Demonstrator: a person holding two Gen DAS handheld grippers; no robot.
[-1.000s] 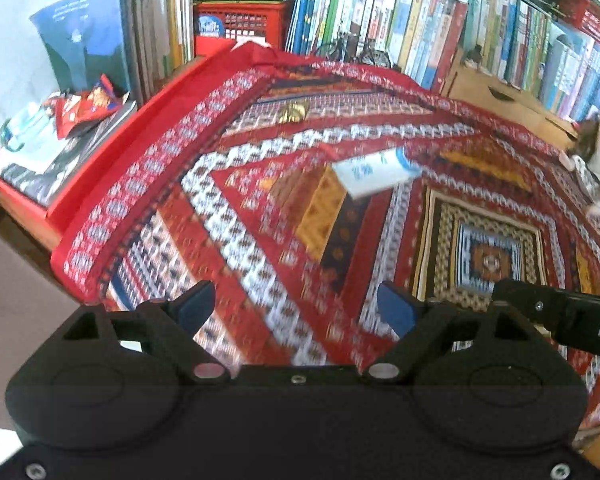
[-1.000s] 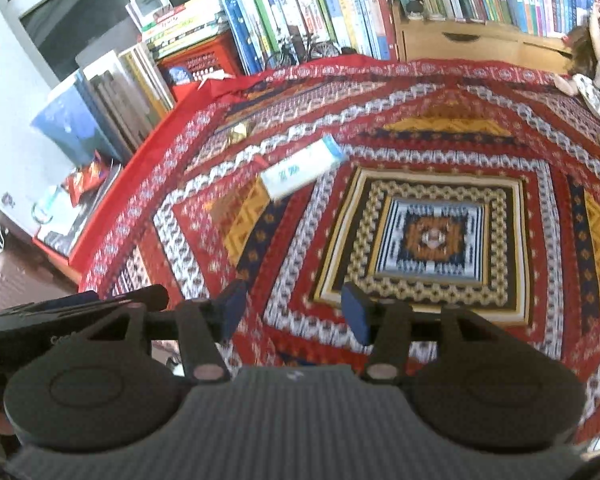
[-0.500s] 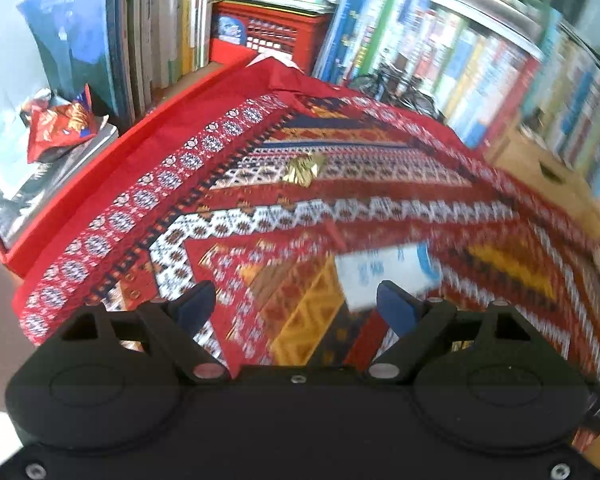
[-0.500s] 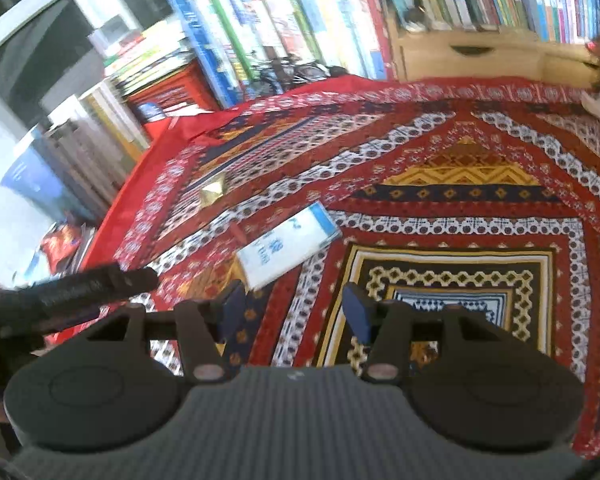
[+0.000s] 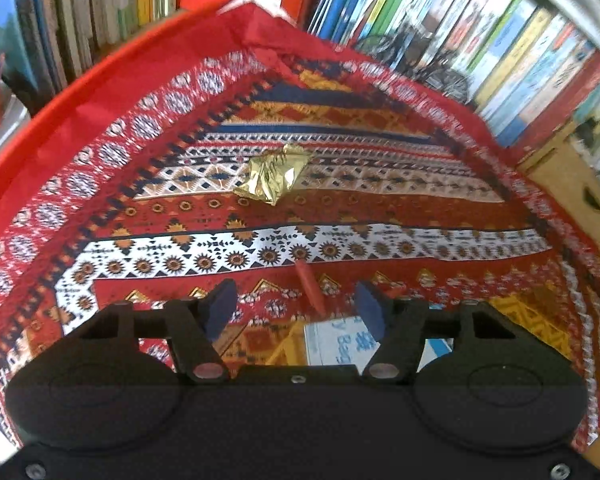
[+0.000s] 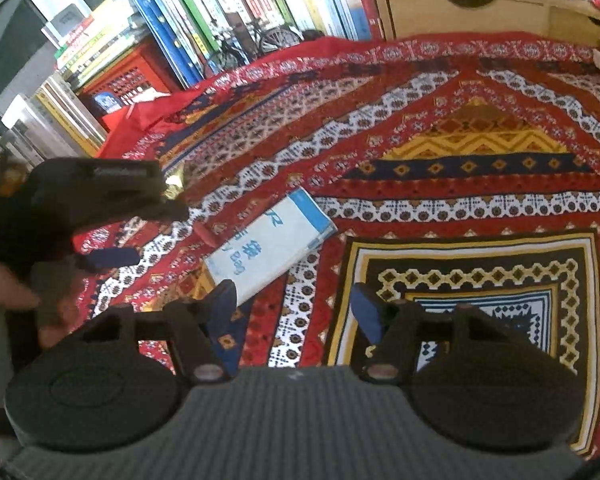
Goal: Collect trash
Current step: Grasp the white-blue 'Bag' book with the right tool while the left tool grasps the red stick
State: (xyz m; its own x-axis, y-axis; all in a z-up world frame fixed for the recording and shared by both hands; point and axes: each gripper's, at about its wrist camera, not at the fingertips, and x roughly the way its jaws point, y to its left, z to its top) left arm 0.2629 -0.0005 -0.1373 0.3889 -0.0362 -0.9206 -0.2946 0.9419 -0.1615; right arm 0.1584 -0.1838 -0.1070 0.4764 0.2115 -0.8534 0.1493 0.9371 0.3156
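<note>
My left claw (image 5: 296,312) hangs over the patterned cloth (image 5: 380,240), jaws closing on nothing. The gold wrapper (image 5: 272,178) lies crumpled farther up the cloth, well apart from my fingertips. Nearer, a small red scrap (image 5: 309,286) lies just beside a white-and-blue packet (image 6: 268,248). My right claw (image 6: 294,308) is opening, also empty; the packet sits just past its left finger. A red crate (image 6: 128,80) stands off the cloth's far corner among books (image 6: 236,4); I cannot make out what it holds.
</note>
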